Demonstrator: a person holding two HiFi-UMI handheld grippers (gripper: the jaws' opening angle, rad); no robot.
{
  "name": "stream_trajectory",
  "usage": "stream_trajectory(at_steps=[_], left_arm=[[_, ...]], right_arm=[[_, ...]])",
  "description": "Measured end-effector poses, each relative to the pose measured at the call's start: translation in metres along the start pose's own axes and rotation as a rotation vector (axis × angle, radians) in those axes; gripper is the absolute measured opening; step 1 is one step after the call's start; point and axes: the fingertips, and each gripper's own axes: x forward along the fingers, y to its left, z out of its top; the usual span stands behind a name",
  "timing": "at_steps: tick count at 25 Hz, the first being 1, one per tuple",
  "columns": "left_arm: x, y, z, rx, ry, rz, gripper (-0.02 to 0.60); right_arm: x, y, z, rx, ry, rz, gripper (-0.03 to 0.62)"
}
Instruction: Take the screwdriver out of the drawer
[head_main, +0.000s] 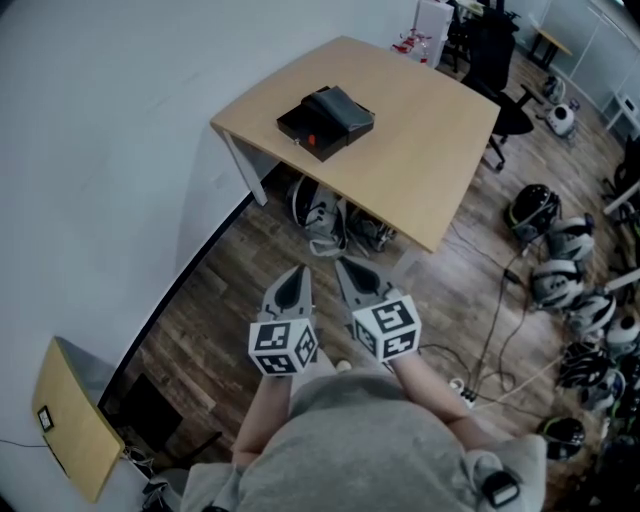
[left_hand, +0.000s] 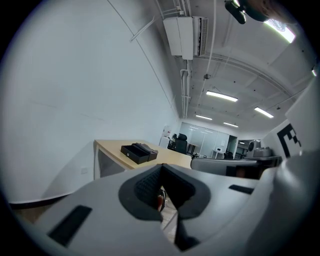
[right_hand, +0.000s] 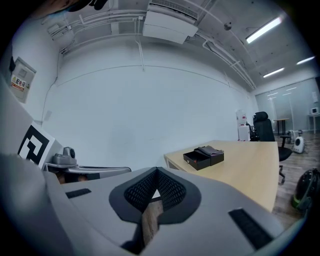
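Observation:
A small black box (head_main: 325, 122) sits on the light wooden table (head_main: 420, 150) near the wall, its drawer (head_main: 305, 130) slid out toward me. A small red thing (head_main: 312, 139) shows in the drawer; I cannot tell whether it is the screwdriver. The box also shows far ahead in the left gripper view (left_hand: 138, 152) and the right gripper view (right_hand: 203, 156). My left gripper (head_main: 297, 272) (left_hand: 161, 170) and right gripper (head_main: 345, 265) (right_hand: 157, 172) hang side by side over the floor, well short of the table. Both are shut with nothing between the jaws.
Gear and a helmet (head_main: 320, 215) lie under the table. Several helmets (head_main: 560, 250) and cables cover the floor at right. A black office chair (head_main: 505, 110) stands beyond the table. A wooden board (head_main: 70, 430) leans at lower left by the white wall.

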Motion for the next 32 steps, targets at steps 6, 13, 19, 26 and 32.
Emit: stream_trajectory(at_steps=[6,13,19,26,32], left_arm=[[0.011,0.002,0.002,-0.004,0.008,0.002,0.0],[0.042,0.023,0.018,-0.007,0.0,0.012,0.001],[0.086,0.051,0.036,-0.001,0.006,-0.008,0.0],[0.14,0.095,0.065,-0.001,0.019,-0.03,0.001],[0.182,0.126,0.091,0.002,0.023,-0.062,0.0]], right_arm=[[0.01,-0.005,0.002,-0.014,0.028,0.025,-0.002],[0.043,-0.021,0.017,0.003,0.004,0.045,-0.002],[0.093,-0.038,0.032,0.014,-0.008,0.046,-0.002],[0.159,-0.059,0.063,0.016,-0.024,0.025,-0.002],[0.209,-0.075,0.084,0.016,-0.014,-0.002,-0.002]])
